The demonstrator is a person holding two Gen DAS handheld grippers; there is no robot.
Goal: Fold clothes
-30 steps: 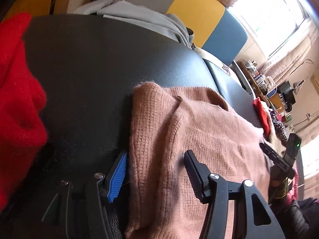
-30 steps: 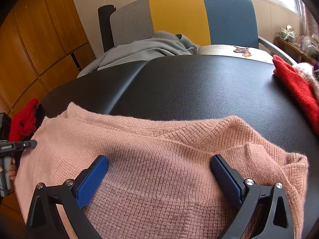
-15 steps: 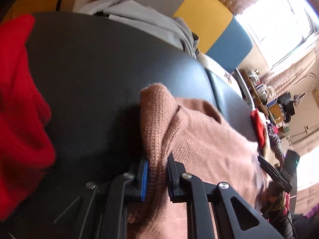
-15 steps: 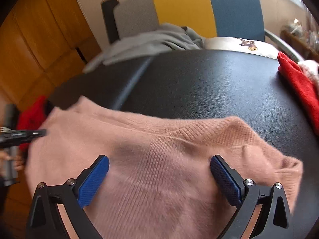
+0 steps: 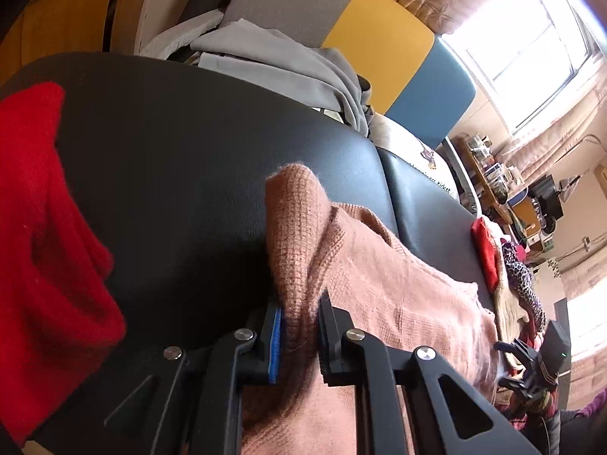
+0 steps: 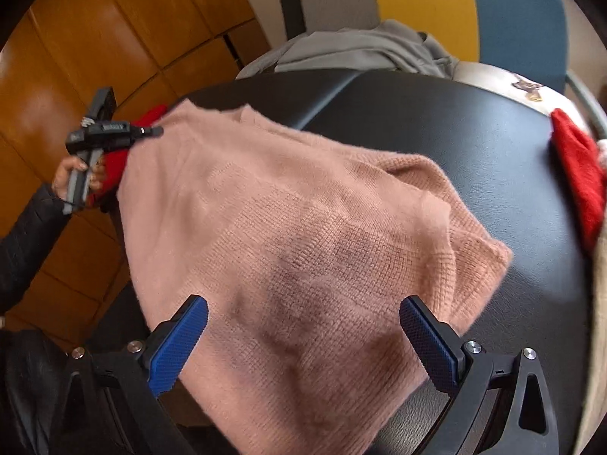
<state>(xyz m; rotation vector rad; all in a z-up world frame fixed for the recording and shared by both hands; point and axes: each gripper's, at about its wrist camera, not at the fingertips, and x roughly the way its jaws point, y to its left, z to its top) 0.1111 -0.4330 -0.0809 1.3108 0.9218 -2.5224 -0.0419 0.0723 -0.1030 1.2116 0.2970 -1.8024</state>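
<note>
Left claw lifting a corner of the pink sweater for its fold.

The black padded table [image 6: 474, 144] fills mid-frame; the pink sweater [image 6: 303, 235] sprawls across its lower centre. The left gripper [image 5: 297, 335], just closed, pinches a bunched edge at lower centre. The right gripper [image 6: 303, 337] stands wide open, empty; it likely needs another corner next.

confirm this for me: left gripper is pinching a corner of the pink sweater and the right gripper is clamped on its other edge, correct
Not quite. The left gripper is indeed shut on a bunched corner of the pink sweater, but the right gripper is not clamped: the right wrist view shows its blue pads standing wide apart over the knit, gripping nothing.
</note>
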